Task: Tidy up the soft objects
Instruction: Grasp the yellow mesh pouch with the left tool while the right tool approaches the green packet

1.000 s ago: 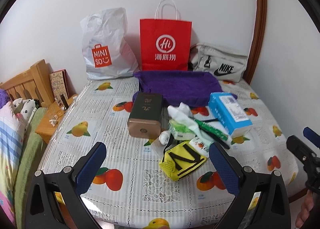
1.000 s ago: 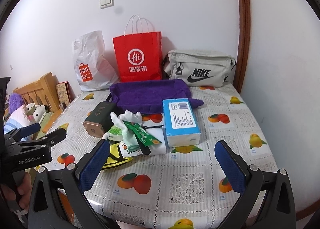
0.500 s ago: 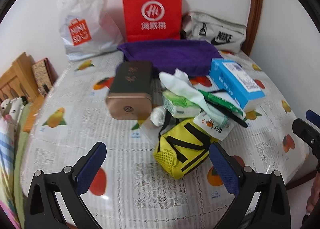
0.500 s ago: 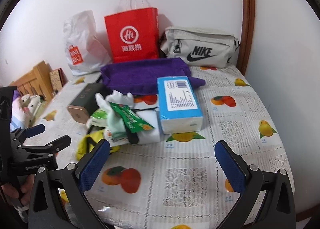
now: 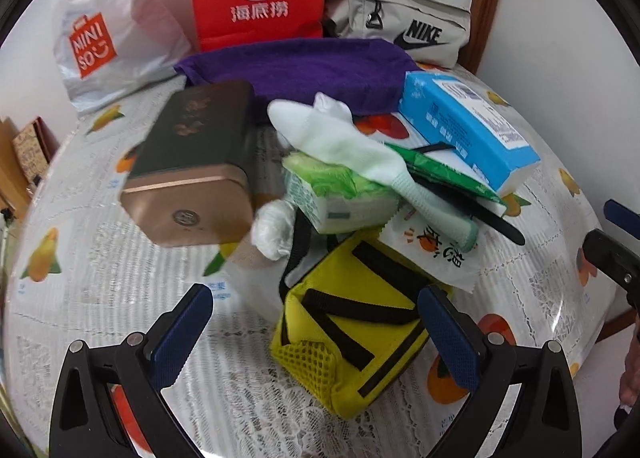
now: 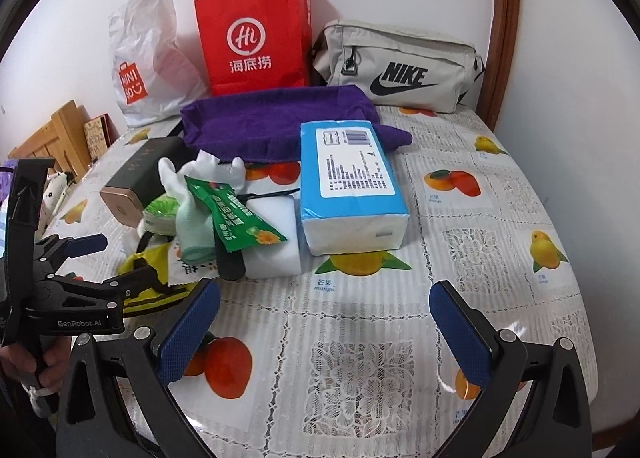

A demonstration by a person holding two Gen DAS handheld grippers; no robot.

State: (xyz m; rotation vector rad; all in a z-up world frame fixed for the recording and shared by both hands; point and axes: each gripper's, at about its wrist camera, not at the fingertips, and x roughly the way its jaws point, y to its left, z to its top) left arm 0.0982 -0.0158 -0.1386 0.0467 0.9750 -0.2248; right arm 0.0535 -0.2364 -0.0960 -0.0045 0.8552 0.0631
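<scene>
**Both grippers wide open over the pile**

Readable stuff from my feeds: MINISO bag, red Hi bag and NIKE pouch along the wall, behind a purple towel. My left gripper is spread open right over the yellow pouch, which sits under a snack packet, glove and tissue pack. Brown box left, blue tissue box right. Right gripper hangs open above bare desk.

Yellow pouch with black straps; purple towel; blue-and-white tissue pack; red bag; white tablecloth printed with orange and yellow fruit.
</scene>
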